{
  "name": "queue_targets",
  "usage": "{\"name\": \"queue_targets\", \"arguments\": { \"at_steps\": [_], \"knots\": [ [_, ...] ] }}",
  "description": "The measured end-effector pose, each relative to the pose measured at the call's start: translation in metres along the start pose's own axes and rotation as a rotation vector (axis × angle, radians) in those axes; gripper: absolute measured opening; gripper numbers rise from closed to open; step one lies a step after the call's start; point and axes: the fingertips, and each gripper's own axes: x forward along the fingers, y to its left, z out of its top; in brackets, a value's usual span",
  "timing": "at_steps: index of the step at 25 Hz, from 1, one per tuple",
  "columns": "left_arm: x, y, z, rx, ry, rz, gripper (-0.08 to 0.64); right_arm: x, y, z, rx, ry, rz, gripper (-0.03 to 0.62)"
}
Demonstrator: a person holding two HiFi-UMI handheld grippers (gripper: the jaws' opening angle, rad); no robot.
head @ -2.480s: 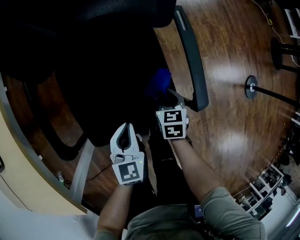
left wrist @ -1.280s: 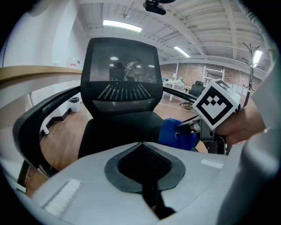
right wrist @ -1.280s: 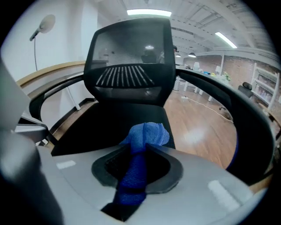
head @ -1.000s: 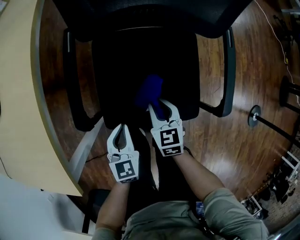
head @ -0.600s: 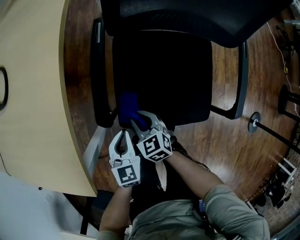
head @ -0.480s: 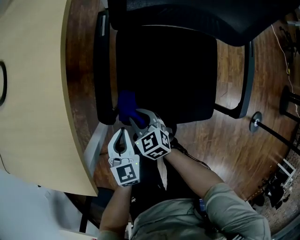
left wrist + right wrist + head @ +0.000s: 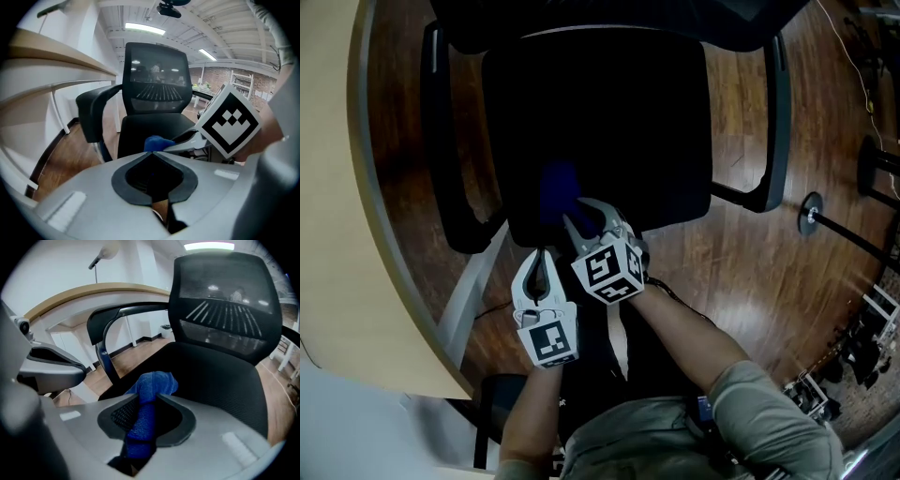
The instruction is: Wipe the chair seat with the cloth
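Bunching from right hand-held gripper (image 7: 151, 398), blue cloth (image 7: 154, 383), waffle-textured, crumpled tip

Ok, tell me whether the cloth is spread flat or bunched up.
Bunched: the blue cloth is a wad pinched in the right tongs, bulging past their tips.

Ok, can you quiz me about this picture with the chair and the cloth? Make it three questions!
1. True or false: the left gripper holds the blue cloth.
2. In the head view, where on the chair seat does the cloth show? A near the front edge; B against the backrest; C at the middle.
3. Fill in: in the head view the desk is on the chair's ___ side.
Key: 1 false, the right gripper holds it; 2 A; 3 left.
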Motion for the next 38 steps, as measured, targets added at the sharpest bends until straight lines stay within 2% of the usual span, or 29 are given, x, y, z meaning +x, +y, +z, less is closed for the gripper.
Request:
{"name": "queue_targets", "arguments": {
  "at_steps": [7, 15, 20, 27, 33, 38],
  "knots": [
    [0.015, -0.073, 0.030, 0.075, -0.016, -0.111, 0.005, -0.060, -0.087, -0.041, 0.166, 0.010, -0.187, 0.086],
    [0.037, -0.152, 0.047, 0.179, -0.041, -0.204, 0.005, -0.123, -0.165, -0.094, 0.308, -0.009, -0.350, 0.084],
    [0.040, -0.194, 0.055, 0.219, -0.054, -0.232, 0.005, -0.151, -0.196, -0.124, 0.392, -0.016, -0.413, 0.084],
    [0.036, -0.248, 0.057, 0.218, -0.052, -0.268, 0.005, -0.167, -0.216, -0.164, 0.515, 0.013, -0.428, 0.085],
    [0.036, -0.253, 0.039, 0.209, -0.025, -0.307, 0.005, -0.160, -0.216, -0.178, 0.539, 0.015, -0.462, 0.084],
    [0.032, -0.213, 0.031, 0.155, -0.029, -0.259, 0.005, -0.161, -0.212, -0.173, 0.548, -0.001, -0.512, 0.084]
  ]
}}
